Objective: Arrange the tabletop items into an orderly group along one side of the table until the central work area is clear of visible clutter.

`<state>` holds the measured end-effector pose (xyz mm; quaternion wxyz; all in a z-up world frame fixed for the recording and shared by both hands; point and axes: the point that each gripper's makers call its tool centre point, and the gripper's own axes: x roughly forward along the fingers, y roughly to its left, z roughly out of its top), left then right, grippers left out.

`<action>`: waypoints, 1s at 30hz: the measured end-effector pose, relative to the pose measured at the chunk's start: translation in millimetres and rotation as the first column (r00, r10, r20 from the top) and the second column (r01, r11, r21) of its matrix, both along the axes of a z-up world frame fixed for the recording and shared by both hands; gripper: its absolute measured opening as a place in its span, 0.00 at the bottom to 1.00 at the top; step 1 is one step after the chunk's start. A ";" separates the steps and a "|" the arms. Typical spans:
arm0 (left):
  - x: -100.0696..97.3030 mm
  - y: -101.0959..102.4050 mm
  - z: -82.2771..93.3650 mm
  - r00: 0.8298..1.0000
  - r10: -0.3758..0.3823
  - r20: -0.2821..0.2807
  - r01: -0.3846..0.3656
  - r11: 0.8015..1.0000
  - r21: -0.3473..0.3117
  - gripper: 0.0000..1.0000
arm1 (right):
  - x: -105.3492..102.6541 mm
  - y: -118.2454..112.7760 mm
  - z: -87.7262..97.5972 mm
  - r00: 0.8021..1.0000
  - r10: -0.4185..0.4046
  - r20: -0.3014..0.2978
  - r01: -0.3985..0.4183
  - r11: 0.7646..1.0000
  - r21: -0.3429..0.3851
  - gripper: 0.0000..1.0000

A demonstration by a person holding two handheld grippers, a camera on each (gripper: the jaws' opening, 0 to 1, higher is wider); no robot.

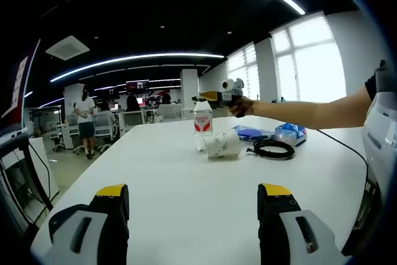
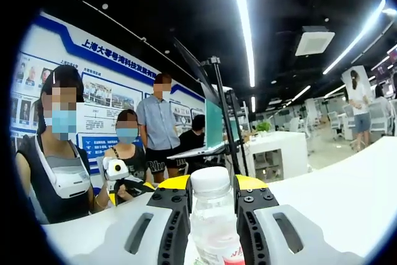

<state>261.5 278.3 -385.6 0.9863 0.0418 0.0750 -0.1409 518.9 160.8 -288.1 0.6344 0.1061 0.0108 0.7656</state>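
My left gripper (image 1: pixel 193 206) hangs low over the near part of the white table (image 1: pixel 186 178), its two yellow-tipped jaws spread wide apart with nothing between them. Straight ahead of it, well away across the tabletop, the items sit in a loose cluster: an upright clear water bottle (image 1: pixel 203 123) with a red label, a white paper cup (image 1: pixel 223 145) lying on its side just in front of the bottle, a coiled black cable (image 1: pixel 273 148) just to the right of the cup, and behind that a blue packet (image 1: pixel 251 133) and a clear plastic bag (image 1: pixel 290 133) with blue print.

My right gripper (image 1: pixel 208 97) reaches in from the right of that view at the bottle's top, my hand (image 1: pixel 240 107) behind it.

In the right gripper view, the same bottle (image 2: pixel 214 221) stands directly between my right gripper's (image 2: pixel 213 198) jaws, white cap level with their yellow tips. The black inner pads sit right against its sides, closed around the neck and shoulder. Beyond it, several people stand by a wall of posters, beside a laptop (image 2: pixel 208 131) on a stand.
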 end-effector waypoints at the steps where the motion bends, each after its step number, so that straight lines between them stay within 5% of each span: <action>1: -0.6 0.1 0.4 1.000 0.001 0.001 -0.001 1.000 0.001 0.85 | 0.6 -0.4 -0.1 1.000 0.003 0.001 -0.003 1.000 0.000 0.24; 30: 6.1 -7.6 2.0 1.000 0.006 -0.002 -0.006 1.000 0.004 0.85 | -26.5 9.9 0.9 0.987 0.154 0.038 -0.154 0.988 -0.018 0.23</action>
